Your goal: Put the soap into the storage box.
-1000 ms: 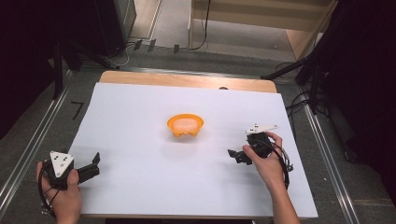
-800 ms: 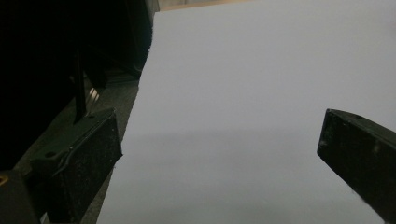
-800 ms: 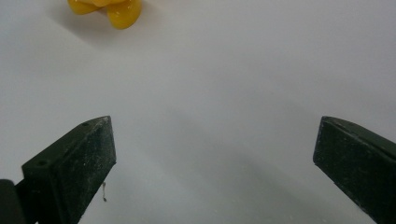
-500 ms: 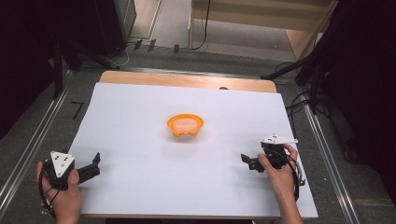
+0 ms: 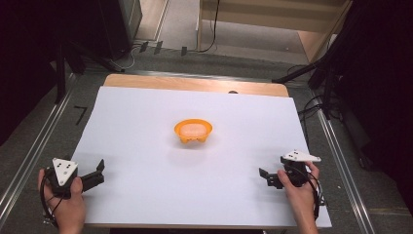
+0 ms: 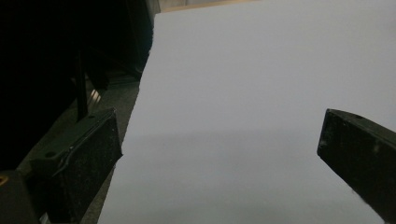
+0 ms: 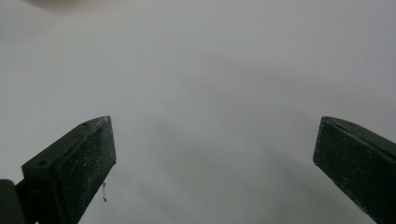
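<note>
- High view: a white surface point(image 5: 146, 126) carries an orange bowl point(image 5: 193, 131) near its middle, well apart from both hands. The left hand-held gripper point(image 5: 99, 174) sits at the near left edge with a grey three-cornered plate on top, its jaws apart and pointing right. The right hand-held gripper point(image 5: 267, 178) rests near the right edge, jaws pointing left. A wooden strip runs along the surface's far edge, and beyond it lie grey floor, cables and dark stands. No writing can be read.
- Left gripper view: the left hand-held gripper point(image 6: 219, 154) has its two black jaws wide apart, with nothing between them. This view shows the white sheet's left edge and the dark floor beside it.
- Right gripper view: the right hand-held gripper point(image 7: 212, 158) is spread wide over bare white surface, holding nothing; the jaws look dusty.
</note>
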Tool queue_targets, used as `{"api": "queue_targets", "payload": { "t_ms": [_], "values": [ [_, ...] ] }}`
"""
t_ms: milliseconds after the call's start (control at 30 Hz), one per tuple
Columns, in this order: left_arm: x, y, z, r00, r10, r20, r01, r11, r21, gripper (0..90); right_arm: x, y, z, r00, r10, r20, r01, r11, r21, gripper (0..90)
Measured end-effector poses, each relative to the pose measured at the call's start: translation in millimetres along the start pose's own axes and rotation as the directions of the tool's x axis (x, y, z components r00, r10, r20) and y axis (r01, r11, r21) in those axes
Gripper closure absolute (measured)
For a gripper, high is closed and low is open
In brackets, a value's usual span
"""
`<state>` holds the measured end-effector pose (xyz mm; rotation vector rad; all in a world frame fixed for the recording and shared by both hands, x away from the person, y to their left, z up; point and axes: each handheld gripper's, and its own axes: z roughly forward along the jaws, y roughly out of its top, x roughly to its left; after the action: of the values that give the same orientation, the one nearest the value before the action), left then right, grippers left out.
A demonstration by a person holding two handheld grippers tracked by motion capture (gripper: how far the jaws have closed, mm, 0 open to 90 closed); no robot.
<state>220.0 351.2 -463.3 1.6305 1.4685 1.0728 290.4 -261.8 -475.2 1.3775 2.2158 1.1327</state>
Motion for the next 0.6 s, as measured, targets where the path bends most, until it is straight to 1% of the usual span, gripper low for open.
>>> {"api": "queue_targets", "payload": {
  "t_ms": [100,367,467,600],
  "values": [
    [0.3,0.0,-0.3,1.0000,-0.001,-0.001,0.001,1.0000,-0.001,0.1,-3.8,-4.7,-5.3,0.9998,0.020,0.006,-0.020,1.000,-0.011,0.0],
    [0.2,-0.1,-0.4,1.0000,0.000,0.001,0.000,1.0000,-0.001,0.1,-10.2,-13.8,-20.5,0.9991,0.033,0.028,-0.032,0.998,-0.048,0.0],
    [0.3,0.0,-0.4,1.0000,0.000,0.001,0.000,1.0000,0.000,0.1,-16.0,-23.2,-27.2,0.9979,0.051,0.040,-0.049,0.997,-0.061,0.0],
    [-0.2,-0.1,-0.4,1.0000,0.003,-0.001,-0.003,1.0000,0.000,0.1,-19.8,-30.4,-31.4,0.9969,0.064,0.046,-0.061,0.996,-0.064,0.0]
  ]
}}
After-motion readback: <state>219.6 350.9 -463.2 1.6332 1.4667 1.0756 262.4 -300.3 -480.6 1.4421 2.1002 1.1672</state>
